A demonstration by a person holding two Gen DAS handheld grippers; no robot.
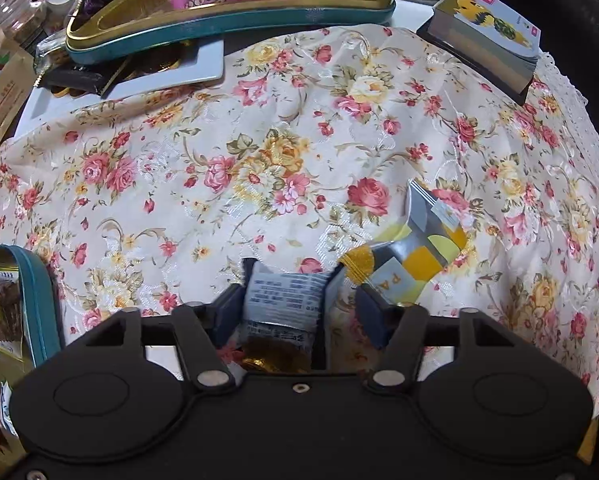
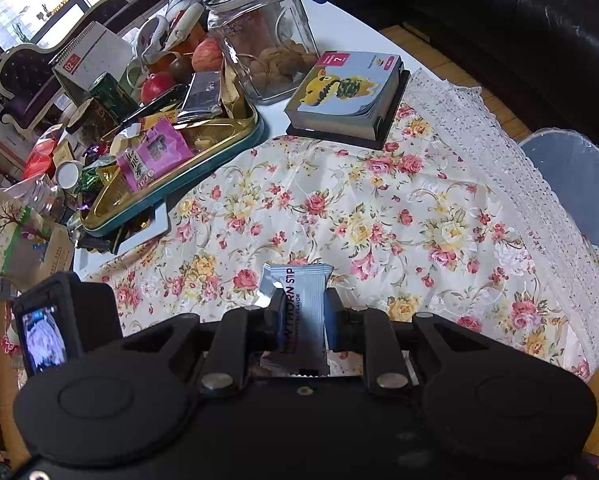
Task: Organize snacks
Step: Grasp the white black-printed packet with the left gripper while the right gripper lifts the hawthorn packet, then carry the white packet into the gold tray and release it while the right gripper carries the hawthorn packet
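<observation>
Holding one pale blue foil snack packet upright, the right claw has both blue pads pressed on the packet's sides, above the near edge of the worktop's floral cloth.

The left claw stands wide apart, pointing steeply down; one crinkled grey-and-white wrapped snack sits between its fingers, touching the left pad and apart from the right one. No earlier view is given, so whether it is being let go cannot be told.

Further items, counted:
- One silver-and-yellow foil packet, creased, lying on the cloth just beside the left claw.
- One teal tin tray with gold lining, rounded corners, at the far left edge, holding one pink packet and other wrappers.
- One clear glass jar, ribbed, with biscuits inside, at the far edge.
- One thick board book on a dark mat, far right corner.
- One white lace runner along the right edge.
</observation>
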